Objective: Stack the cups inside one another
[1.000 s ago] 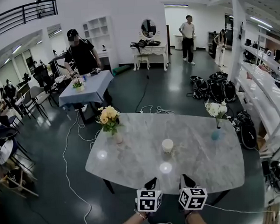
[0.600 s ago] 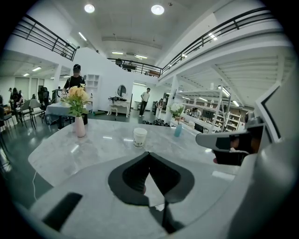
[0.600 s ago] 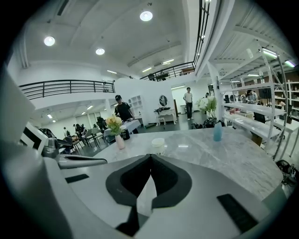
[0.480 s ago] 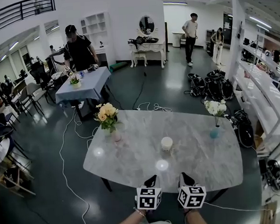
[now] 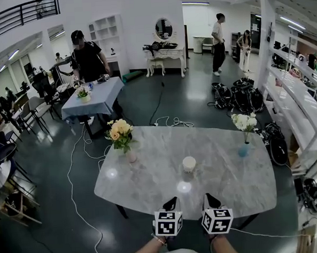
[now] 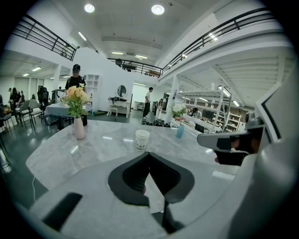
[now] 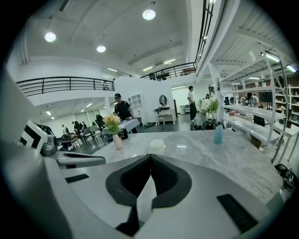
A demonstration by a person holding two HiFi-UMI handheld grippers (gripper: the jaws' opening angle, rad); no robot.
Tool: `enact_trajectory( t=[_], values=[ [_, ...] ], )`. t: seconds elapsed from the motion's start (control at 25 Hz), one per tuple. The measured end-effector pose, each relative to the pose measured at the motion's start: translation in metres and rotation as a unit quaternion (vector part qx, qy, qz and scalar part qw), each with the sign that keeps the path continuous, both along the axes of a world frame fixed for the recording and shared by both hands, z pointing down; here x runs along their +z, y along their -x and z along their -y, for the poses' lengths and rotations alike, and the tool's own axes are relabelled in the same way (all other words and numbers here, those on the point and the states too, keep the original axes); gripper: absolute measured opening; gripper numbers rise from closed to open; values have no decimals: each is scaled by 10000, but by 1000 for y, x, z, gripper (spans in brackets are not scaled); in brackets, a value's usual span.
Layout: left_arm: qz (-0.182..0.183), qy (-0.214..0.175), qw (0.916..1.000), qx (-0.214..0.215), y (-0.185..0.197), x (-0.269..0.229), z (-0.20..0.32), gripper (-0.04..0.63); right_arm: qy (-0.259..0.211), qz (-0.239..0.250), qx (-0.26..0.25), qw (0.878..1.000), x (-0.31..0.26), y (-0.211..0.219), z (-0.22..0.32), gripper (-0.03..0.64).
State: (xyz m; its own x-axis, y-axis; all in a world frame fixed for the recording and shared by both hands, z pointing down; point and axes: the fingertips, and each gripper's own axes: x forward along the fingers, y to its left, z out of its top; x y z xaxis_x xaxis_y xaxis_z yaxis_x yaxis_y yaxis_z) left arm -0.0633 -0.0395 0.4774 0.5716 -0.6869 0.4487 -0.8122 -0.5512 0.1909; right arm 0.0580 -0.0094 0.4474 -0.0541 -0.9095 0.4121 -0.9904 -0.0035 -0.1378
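One white paper cup (image 5: 189,164) stands upright near the middle of the grey marble table (image 5: 151,177); whether more cups nest inside it I cannot tell. It also shows in the left gripper view as a cup (image 6: 141,139) and in the right gripper view as a cup (image 7: 157,144). My left gripper (image 5: 171,205) and right gripper (image 5: 208,201) hover side by side over the table's near edge, well short of the cup. Both have their jaws shut with nothing between them, the left gripper (image 6: 149,154) and right gripper (image 7: 150,156) each pointing towards the cup.
A pink vase of yellow flowers (image 5: 121,136) stands at the table's far left. A blue vase with white flowers (image 5: 245,139) stands at the far right. Cables (image 5: 75,171) run across the floor to the left. People stand further back, one at a second table (image 5: 92,100).
The head view has shifted slightly. Both grippers stay by the near edge and the cup has not moved.
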Motion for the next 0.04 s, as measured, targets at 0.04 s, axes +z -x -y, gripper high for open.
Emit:
enact_trajectory(
  t=[0.04],
  values=[
    [0, -5, 10000, -1, 0, 0, 2, -3, 1, -9, -6, 10000, 0, 0, 1, 8]
  ],
)
